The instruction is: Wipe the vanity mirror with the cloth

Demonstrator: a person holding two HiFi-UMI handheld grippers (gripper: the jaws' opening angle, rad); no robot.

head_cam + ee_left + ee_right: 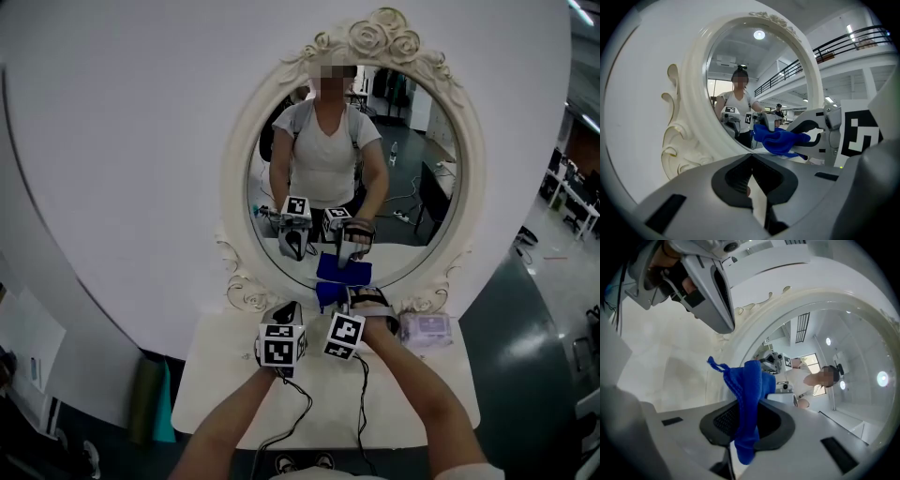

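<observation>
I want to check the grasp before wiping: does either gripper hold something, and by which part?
The right gripper is shut on the blue cloth, pinching its bunched middle; both ends stick out. The left gripper is shut, holding nothing.

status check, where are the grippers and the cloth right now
Left hand-held gripper shut, empty. Right hand-held gripper shut on blue cloth, at the vanity mirror lower rim. Nothing seen between cloth and glass.

One mirror (352,159), one cloth (330,294), two grippers (284,317) (360,300), one table (220,375), perhaps one packet (427,328).
</observation>
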